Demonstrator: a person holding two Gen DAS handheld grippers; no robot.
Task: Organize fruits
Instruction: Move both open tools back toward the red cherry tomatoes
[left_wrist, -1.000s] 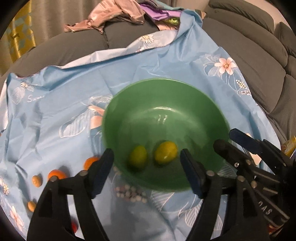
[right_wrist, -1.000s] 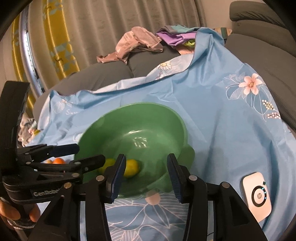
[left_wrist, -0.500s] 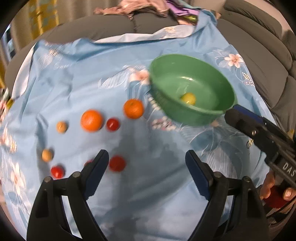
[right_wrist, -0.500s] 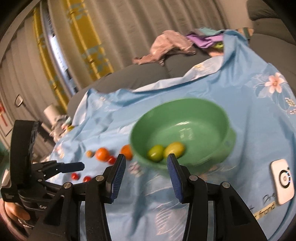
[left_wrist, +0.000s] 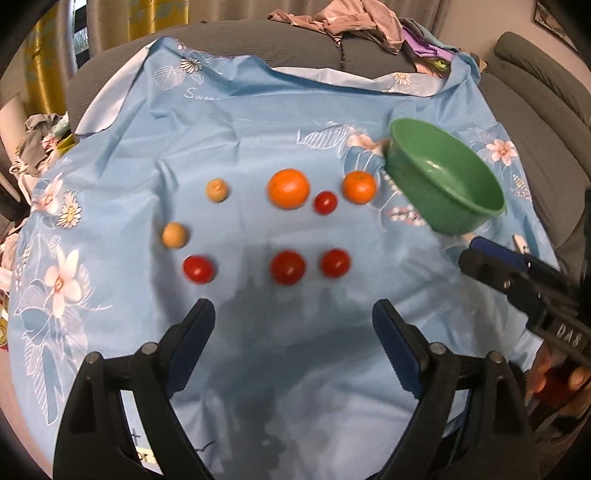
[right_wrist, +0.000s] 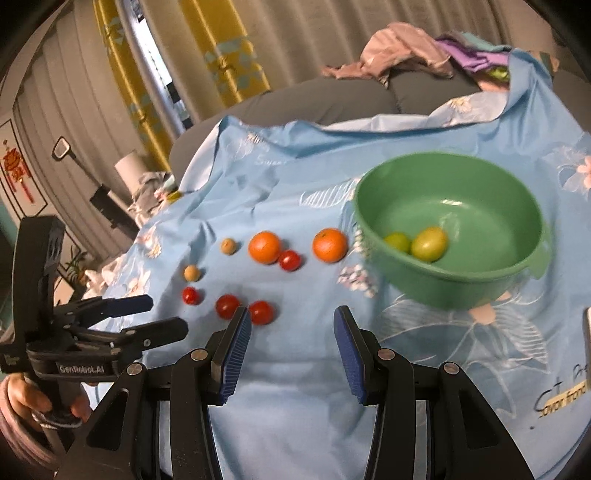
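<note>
A green bowl (right_wrist: 480, 280) stands on the blue flowered cloth (left_wrist: 295, 369) at the right and holds two yellow-green fruits (right_wrist: 428, 243). Left of it lie two oranges (left_wrist: 288, 188), several red tomatoes (left_wrist: 287, 267) and two small tan fruits (left_wrist: 173, 234). My left gripper (left_wrist: 293, 332) is open and empty, hovering near the front row of tomatoes. My right gripper (right_wrist: 291, 332) is open and empty, in front of the bowl and the tomatoes; it also shows in the left wrist view (left_wrist: 491, 266).
The cloth covers a grey sofa (left_wrist: 535, 110). A heap of clothes (right_wrist: 406, 55) lies at the back. A small white device (left_wrist: 521, 244) lies near the bowl at the right. Curtains hang behind.
Both grippers have drawn back from over the bowl and swung left. The loose fruit on the cloth has come into view. Both stay open.
</note>
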